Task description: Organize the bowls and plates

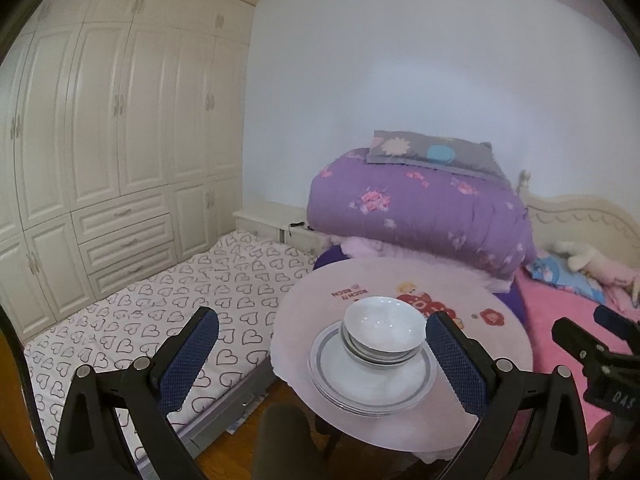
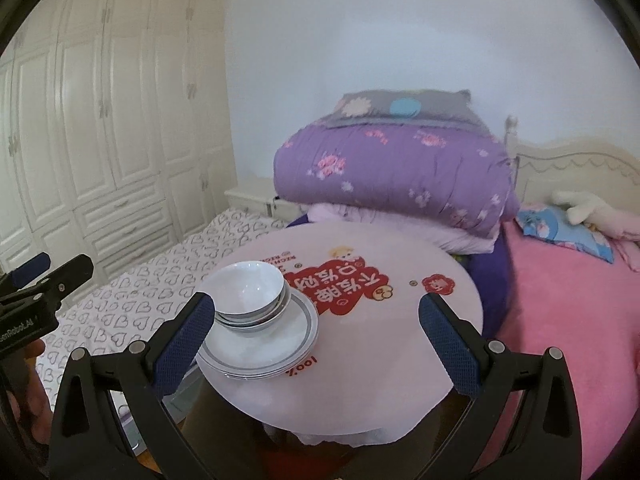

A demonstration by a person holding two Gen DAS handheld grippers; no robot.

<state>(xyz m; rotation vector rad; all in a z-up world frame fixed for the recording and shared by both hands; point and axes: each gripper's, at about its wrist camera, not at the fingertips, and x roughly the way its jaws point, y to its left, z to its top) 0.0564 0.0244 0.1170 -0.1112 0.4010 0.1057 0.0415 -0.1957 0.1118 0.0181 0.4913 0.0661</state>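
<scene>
A stack of white bowls [image 1: 384, 330] sits on a stack of white grey-rimmed plates [image 1: 372, 384] on a small round pink table [image 1: 400, 280]. The bowls [image 2: 248, 290], plates [image 2: 260, 344] and table [image 2: 400, 340] show in the right wrist view too. My left gripper [image 1: 322, 330] is open and empty, held back from the table with the stack between its fingers in view. My right gripper [image 2: 316, 312] is open and empty, to the right of the left one; its left finger [image 2: 188, 332] overlaps the plates' edge in view.
A heart-patterned mattress [image 1: 160, 308] lies left of the table, with white wardrobes [image 1: 100, 140] behind. A folded purple quilt [image 1: 420, 216] and pillow lie behind the table. A pink bed [image 2: 560, 320] with a plush toy is on the right. The right gripper's body [image 1: 592, 352] shows at the left view's right edge.
</scene>
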